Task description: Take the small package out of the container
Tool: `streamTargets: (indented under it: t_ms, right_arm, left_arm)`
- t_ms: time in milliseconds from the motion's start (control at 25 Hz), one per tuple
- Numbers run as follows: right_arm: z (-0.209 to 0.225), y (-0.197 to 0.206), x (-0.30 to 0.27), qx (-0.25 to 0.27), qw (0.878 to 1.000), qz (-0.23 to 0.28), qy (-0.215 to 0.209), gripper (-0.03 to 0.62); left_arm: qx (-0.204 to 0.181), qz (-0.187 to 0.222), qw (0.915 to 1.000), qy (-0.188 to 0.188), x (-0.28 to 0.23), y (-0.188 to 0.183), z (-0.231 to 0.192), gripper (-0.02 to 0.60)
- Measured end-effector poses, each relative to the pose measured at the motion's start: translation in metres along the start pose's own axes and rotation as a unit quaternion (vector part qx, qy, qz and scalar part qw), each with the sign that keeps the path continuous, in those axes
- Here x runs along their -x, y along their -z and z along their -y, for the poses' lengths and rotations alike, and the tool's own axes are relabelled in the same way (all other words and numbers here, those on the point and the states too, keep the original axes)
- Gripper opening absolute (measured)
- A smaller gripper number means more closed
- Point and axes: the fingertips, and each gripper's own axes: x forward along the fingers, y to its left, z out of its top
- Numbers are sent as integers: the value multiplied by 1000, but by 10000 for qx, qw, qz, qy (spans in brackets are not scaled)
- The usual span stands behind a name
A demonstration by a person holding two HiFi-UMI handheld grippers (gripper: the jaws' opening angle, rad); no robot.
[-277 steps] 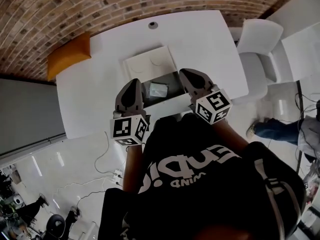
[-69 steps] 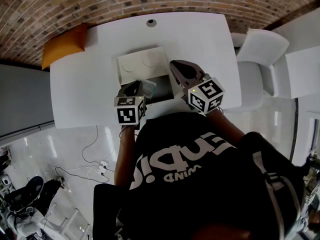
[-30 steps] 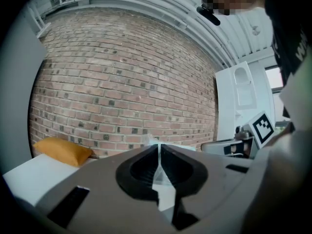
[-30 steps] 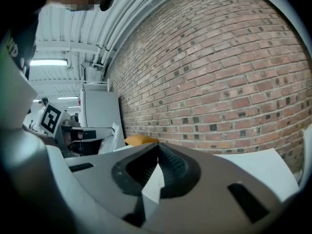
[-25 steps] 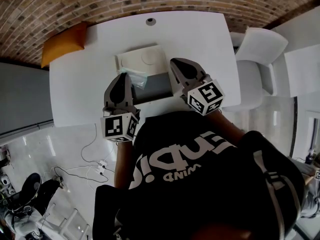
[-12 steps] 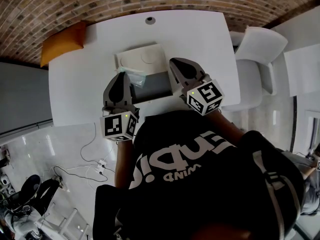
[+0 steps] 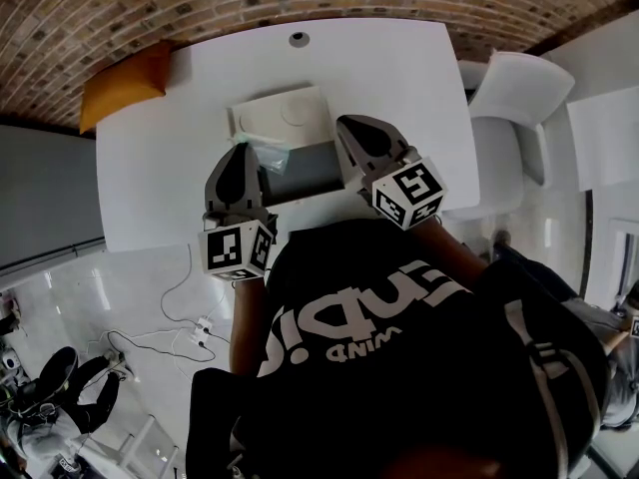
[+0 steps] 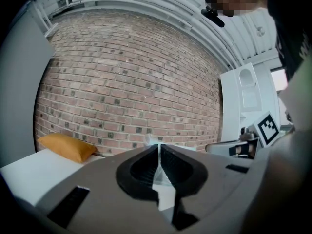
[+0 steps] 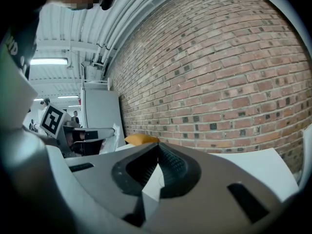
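On the white table (image 7: 399, 78), the dark container (image 7: 305, 168) with its white lid (image 7: 285, 118) open behind it no longer has the small package lying inside, as it did earlier. Our left gripper (image 8: 159, 147) has since clamped shut on the small package (image 7: 268, 154), a clear crinkled bag, and holds it over the container's left rim, while our right gripper (image 9: 158, 146), jaws pressed together on nothing, stays by the right wall. A white chair (image 7: 514, 98) stands to the table's right, and an orange cushion (image 7: 125, 83) lies at its far left corner.
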Motion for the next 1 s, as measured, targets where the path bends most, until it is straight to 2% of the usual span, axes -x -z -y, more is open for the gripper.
streamTargets:
  t_ms: [120, 280, 640, 760, 920, 1000]
  right_arm:
    - [0, 0, -1, 8, 10000, -12, -12, 0]
    - [0, 0, -2, 9, 10000, -15, -31, 0]
    - [1, -1, -6, -1, 10000, -37, -37, 0]
    - [2, -1, -7, 1, 10000, -52, -32, 0]
    - [3, 0, -8, 8, 10000, -55, -35, 0]
    - [3, 0, -8, 7, 10000, -57, -38, 0]
  left_arm:
    - [23, -180, 9998, -24, 1, 3, 0, 23]
    - [10, 61, 10000, -25, -2, -1, -2, 21]
    - [72, -52, 9999, -72, -3, 0, -5, 21]
    - [80, 104, 9999, -67, -6, -3, -5, 21]
    - [106, -150, 9998, -85, -5, 2, -4, 21]
    - [103, -44, 9999, -73, -6, 2, -5, 21]
